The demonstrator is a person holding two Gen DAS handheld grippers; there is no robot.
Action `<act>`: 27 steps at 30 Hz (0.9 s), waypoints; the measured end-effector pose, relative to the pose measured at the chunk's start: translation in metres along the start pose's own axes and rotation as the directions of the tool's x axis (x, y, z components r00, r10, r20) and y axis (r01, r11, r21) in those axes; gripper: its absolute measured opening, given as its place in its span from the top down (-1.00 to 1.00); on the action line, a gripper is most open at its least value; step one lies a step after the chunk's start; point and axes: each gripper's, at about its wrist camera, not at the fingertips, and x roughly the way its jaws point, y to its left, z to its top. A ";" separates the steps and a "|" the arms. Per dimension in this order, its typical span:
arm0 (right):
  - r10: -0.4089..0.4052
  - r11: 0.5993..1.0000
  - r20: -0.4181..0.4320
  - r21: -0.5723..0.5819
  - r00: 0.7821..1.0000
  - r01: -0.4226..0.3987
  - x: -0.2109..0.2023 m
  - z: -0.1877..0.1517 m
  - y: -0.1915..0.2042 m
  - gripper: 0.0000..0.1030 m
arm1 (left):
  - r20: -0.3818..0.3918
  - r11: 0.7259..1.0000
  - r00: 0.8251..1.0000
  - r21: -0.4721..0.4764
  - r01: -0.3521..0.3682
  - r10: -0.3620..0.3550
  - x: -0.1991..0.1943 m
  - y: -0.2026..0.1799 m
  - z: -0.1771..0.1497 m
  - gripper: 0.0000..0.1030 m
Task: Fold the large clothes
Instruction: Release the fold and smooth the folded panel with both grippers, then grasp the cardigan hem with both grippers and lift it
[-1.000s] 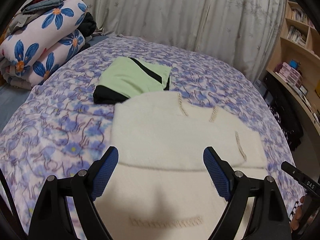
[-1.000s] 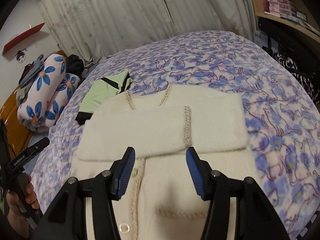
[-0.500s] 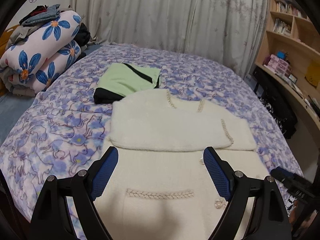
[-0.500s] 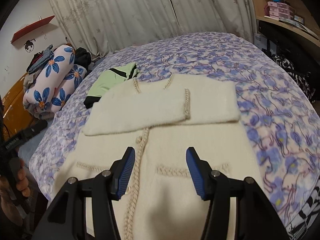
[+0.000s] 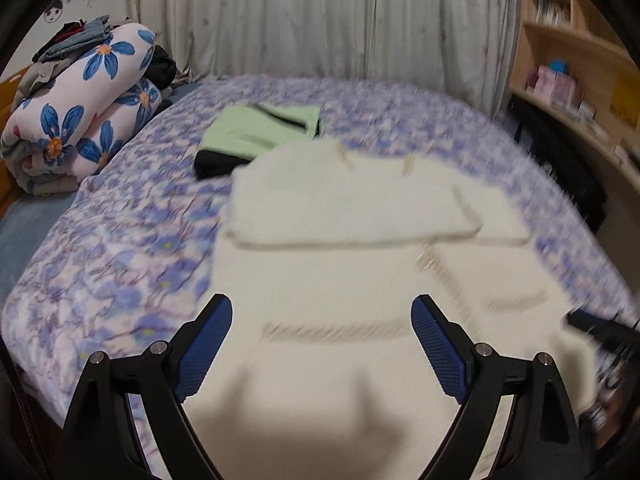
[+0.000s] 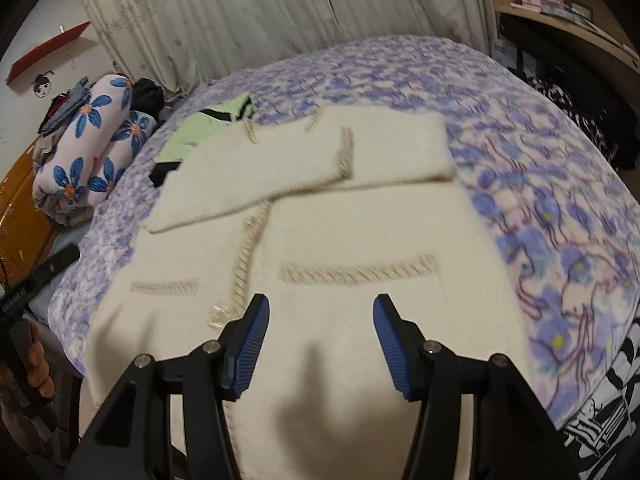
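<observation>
The cardigan [image 6: 360, 232] was cream with beige braided trim. The bedspread [image 6: 540, 184] carried purple-blue flowers on white. A folded garment [image 5: 260, 132] was pale green and black; the rolled quilt [image 5: 80, 112] pink with blue flowers.

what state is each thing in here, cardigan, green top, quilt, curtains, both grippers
cream cardigan: flat on the bed, both sleeves folded across the chest, bottom half not yet folded
green top: folded, beside the cardigan's collar
floral quilt: rolled, clothes piled on it
curtains: drawn
left gripper: open, empty
right gripper: open, empty
</observation>
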 end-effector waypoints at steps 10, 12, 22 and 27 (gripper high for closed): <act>-0.156 0.985 -0.139 0.047 0.978 0.164 0.003 -0.017 -0.081 -0.10 | -0.228 0.993 0.968 -0.020 -0.115 0.108 0.040 0.088 -0.058 -0.75; -0.167 0.981 -0.165 0.069 0.972 0.181 0.001 -0.023 -0.097 -0.10 | -0.289 0.991 0.954 -0.079 -0.104 0.077 0.048 0.104 -0.068 -0.75; -0.008 0.991 -0.231 0.125 0.973 0.037 -0.003 -0.046 -0.133 -0.12 | -0.351 0.989 0.929 -0.117 0.085 -0.121 0.052 0.111 -0.078 -0.76; 0.224 0.967 -0.273 0.179 0.935 -0.180 0.003 -0.053 -0.134 -0.12 | -0.358 0.968 0.901 -0.149 0.204 -0.245 0.049 0.108 -0.081 -0.76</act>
